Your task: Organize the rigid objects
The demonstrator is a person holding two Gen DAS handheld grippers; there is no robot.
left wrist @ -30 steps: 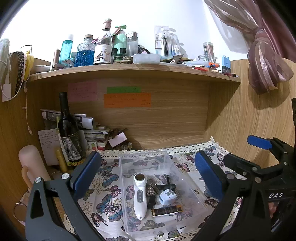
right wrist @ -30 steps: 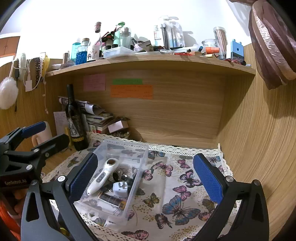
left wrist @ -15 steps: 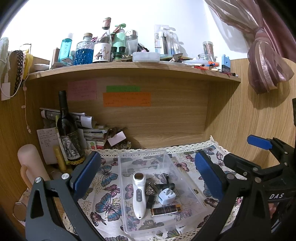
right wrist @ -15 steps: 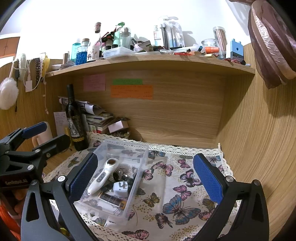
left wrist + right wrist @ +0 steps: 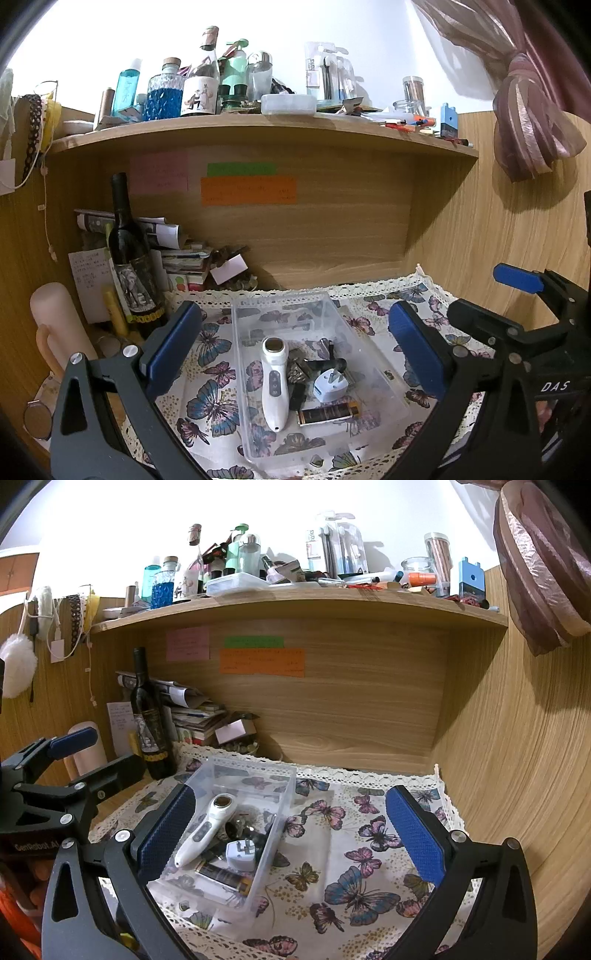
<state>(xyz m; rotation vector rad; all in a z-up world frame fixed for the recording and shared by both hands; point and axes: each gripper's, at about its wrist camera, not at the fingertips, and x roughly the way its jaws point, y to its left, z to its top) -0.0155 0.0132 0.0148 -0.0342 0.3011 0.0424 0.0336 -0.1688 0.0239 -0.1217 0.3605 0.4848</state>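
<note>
Both tools agape, clear bin (image 5: 373, 354) filled

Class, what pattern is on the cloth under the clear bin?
Butterflies on the white cloth; right wrist view shows it best.

Left gripper (image 5: 295, 350): jaws spread wide, nothing held, lower frame. Right gripper (image 5: 291, 834): jaws spread wide, nothing held, lower frame.

Bare cloth (image 5: 369, 830) right of bin (image 5: 284, 805), wine bottle (image 5: 149, 720) crowding left
</note>
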